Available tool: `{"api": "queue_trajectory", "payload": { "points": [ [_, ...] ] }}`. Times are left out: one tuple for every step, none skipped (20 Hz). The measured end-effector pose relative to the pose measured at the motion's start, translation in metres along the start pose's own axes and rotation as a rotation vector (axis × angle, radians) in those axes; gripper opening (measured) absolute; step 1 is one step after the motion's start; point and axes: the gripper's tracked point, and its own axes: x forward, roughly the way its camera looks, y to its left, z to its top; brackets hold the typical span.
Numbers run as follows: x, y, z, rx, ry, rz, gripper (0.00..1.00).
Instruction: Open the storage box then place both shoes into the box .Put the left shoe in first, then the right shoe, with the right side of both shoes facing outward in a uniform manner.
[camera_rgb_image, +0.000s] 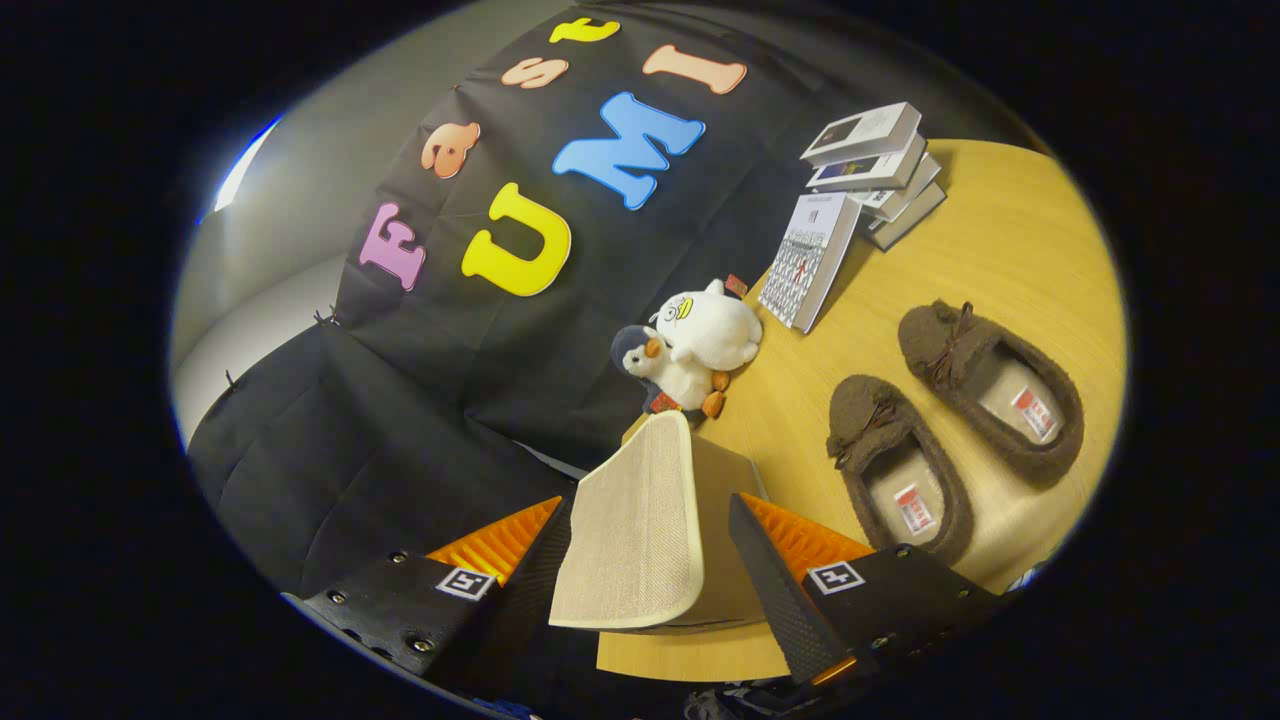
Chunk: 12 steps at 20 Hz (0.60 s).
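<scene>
Gripper (640, 560) tilted over the wooden table (1010, 250). Jaws spread wide, w/ the beige fabric lid (640, 520) of the storage box (725, 530) standing between them. Lid raised, woven face toward cam. Left finger looks close to or touching lid edge; right finger stands apart from it w/ a gap, so no two-sided clamp visible. Can't tell if lid is actually held.

Box body sits just behind lid, between the fingers, at table's near corner.

Two brown slippers beyond and to right of right finger, side by side, not touching, openings up. Near slipper (900, 465) just ahead of right finger; far slipper (990, 390) further out.

Plush penguin toys (690, 350) straight ahead past lid. Stack of books (870, 165) well beyond, one book (810, 260) leaning against it.
</scene>
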Motion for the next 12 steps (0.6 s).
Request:
{"api": "queue_trajectory", "payload": {
  "points": [
    [0.004, -0.001, -0.008, 0.029, 0.025, 0.012, 0.97],
    [0.01, -0.002, -0.013, 0.066, 0.044, 0.029, 0.97],
    [0.011, -0.001, -0.018, 0.103, 0.059, 0.041, 0.98],
    [0.015, -0.001, -0.022, 0.144, 0.075, 0.055, 0.96],
    [0.02, -0.003, -0.027, 0.174, 0.087, 0.056, 0.96],
    [0.023, -0.006, -0.029, 0.195, 0.101, 0.051, 0.96],
    [0.026, -0.008, -0.033, 0.208, 0.113, 0.045, 0.96],
    [0.031, -0.012, -0.036, 0.223, 0.126, 0.037, 0.95],
    [0.035, -0.016, -0.04, 0.24, 0.136, 0.032, 0.95],
    [0.038, -0.019, -0.042, 0.255, 0.145, 0.032, 0.96],
    [0.039, -0.019, -0.048, 0.272, 0.163, 0.034, 0.94],
    [0.041, -0.018, -0.052, 0.285, 0.18, 0.042, 0.92]
  ]
}}
